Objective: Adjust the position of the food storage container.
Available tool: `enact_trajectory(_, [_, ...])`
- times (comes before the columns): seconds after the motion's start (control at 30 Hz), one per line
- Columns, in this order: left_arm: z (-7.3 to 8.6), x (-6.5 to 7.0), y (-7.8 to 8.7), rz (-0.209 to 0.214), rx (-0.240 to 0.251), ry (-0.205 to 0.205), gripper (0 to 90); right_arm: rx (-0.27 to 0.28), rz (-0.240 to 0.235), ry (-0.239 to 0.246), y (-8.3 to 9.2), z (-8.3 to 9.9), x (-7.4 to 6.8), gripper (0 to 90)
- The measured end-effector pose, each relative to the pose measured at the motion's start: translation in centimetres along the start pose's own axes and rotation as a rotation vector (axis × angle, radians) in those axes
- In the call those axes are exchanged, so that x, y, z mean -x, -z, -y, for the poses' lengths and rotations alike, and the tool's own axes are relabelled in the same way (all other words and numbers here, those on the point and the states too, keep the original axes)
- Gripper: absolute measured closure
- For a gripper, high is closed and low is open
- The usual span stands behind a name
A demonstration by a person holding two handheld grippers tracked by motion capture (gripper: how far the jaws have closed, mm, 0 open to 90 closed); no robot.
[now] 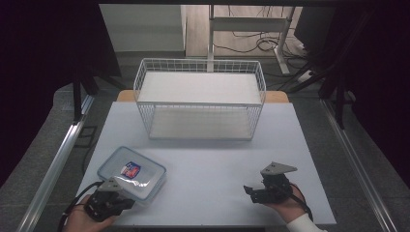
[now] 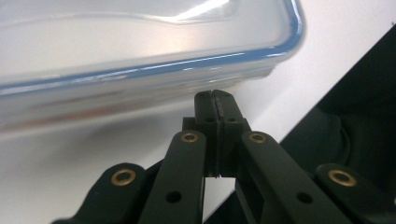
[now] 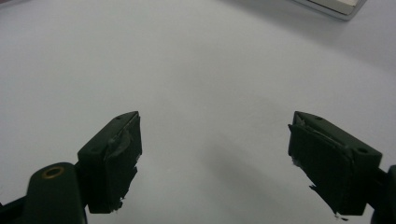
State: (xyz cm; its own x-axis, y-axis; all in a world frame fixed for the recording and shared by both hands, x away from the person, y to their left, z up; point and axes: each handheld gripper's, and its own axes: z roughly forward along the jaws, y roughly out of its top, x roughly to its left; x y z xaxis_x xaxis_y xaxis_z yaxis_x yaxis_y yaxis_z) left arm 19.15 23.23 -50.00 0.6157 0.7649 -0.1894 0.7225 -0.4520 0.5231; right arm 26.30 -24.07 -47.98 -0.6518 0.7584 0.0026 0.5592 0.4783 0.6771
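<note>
— Clear plastic with a blue rim: that's the lidded container [image 1: 131, 172] in the high view, lying on the near left part of the white table [image 1: 208, 159]. It has a red and blue sticker on the lid.

— And the tongs there?

— The left gripper [image 1: 126, 202] sits at the container's near edge, right up against it; whether it touches I cannot tell from above. The right gripper [image 1: 250, 192] rests over bare table at the near right, well apart from the container, its jaws pointing left. A white wire basket [image 1: 199, 99] stands at the far middle of the table.

— What about the left gripper view?

— The left gripper [image 2: 215, 95] has its two black jaws pressed together, tip to tip, with nothing between them. The tips point at the container [image 2: 140, 60] just below its blue rim, very close to the side wall, though a firm contact is hard to confirm.

— And the right gripper view?

— The right gripper [image 3: 215, 140] has its jaws spread wide, holding nothing, with plain white tabletop [image 3: 196, 60] under them. A corner of the basket's base [image 3: 338, 5] peeks in at the top right.
</note>
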Motion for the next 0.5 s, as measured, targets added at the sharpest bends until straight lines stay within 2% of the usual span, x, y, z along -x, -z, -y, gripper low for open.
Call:
enact_trajectory(0.07, [-1.0,0.3,-0.8,-0.004,-0.005,-0.013,89.9,-0.002,0.0,0.0,0.0,0.0,0.1,17.8])
enact_trajectory(0.23, [-2.3,0.6,-1.5,-0.007,-0.008,-0.025,89.9,-0.003,-0.001,-0.001,0.0,0.1,0.2,17.7])
enact_trajectory(0.5, [-4.6,0.5,-2.7,0.001,0.03,-0.013,90.0,-0.008,-0.003,0.002,-0.1,0.1,0.2,17.7])
